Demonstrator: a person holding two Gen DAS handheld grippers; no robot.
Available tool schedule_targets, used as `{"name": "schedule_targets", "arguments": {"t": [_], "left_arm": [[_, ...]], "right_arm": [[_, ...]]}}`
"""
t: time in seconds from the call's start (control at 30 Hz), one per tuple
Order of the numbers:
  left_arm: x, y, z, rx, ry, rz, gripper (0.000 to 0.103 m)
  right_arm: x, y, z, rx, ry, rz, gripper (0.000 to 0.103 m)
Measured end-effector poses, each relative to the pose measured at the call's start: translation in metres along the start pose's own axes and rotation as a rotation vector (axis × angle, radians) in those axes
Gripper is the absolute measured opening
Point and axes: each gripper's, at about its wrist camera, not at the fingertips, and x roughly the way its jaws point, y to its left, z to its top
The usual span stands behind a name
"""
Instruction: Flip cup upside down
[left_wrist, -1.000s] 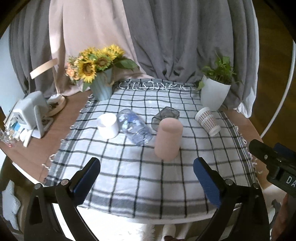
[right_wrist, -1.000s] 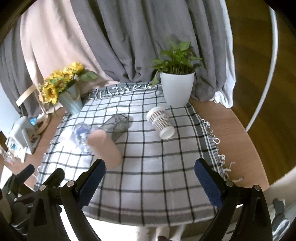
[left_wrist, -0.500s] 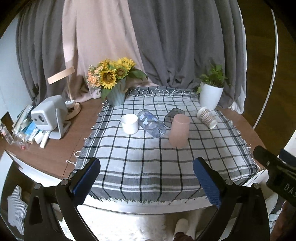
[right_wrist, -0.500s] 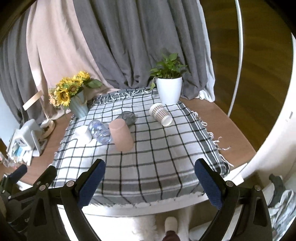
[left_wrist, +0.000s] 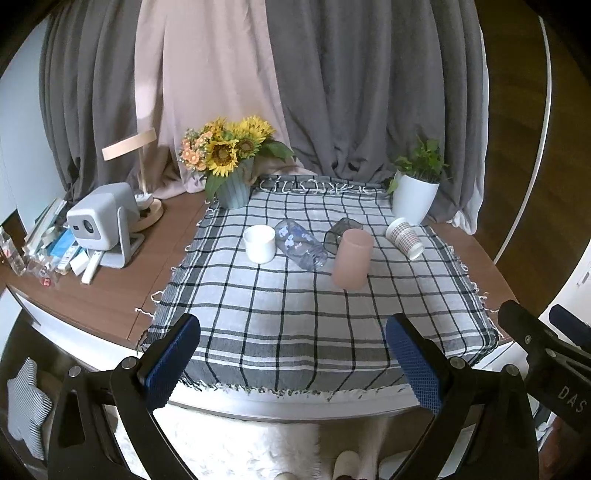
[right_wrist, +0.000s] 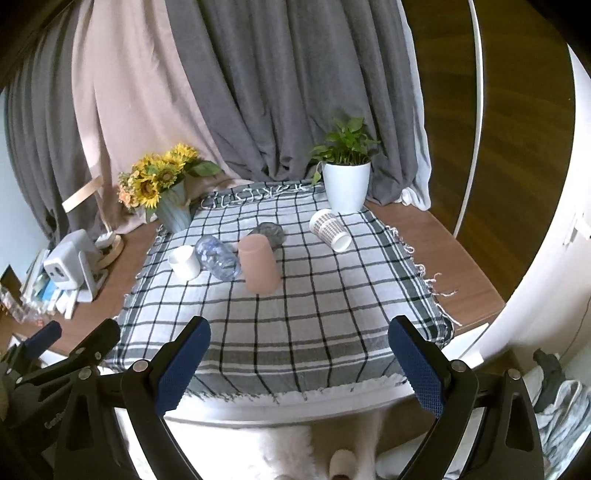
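A pink cup (left_wrist: 352, 258) stands upside down on the checked cloth (left_wrist: 295, 314); it also shows in the right wrist view (right_wrist: 258, 263). A white cup (left_wrist: 259, 243) stands upright to its left. A clear patterned cup (left_wrist: 301, 248), a dark glass cup (left_wrist: 338, 230) and a patterned paper cup (left_wrist: 405, 237) lie on their sides. My left gripper (left_wrist: 293, 365) is open and empty, off the table's near edge. My right gripper (right_wrist: 299, 369) is open and empty, likewise back from the table.
A sunflower vase (left_wrist: 232, 177) and a white plant pot (left_wrist: 415, 197) stand at the cloth's back corners. A small projector (left_wrist: 101, 221), a lamp base and loose items sit on the wooden table at left. Curtains hang behind.
Both grippers have pulled back and up from the table; the whole cloth and near table edge now show. The cups have not moved.
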Motion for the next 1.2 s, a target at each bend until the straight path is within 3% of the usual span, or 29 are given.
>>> {"name": "schedule_targets", "arguments": {"t": [1.2], "left_arm": [[-0.006, -0.009, -0.001, 0.005, -0.005, 0.004, 0.103]], "right_arm": [[-0.002, -0.006, -0.004, 0.004, 0.011, 0.006, 0.097]]}}
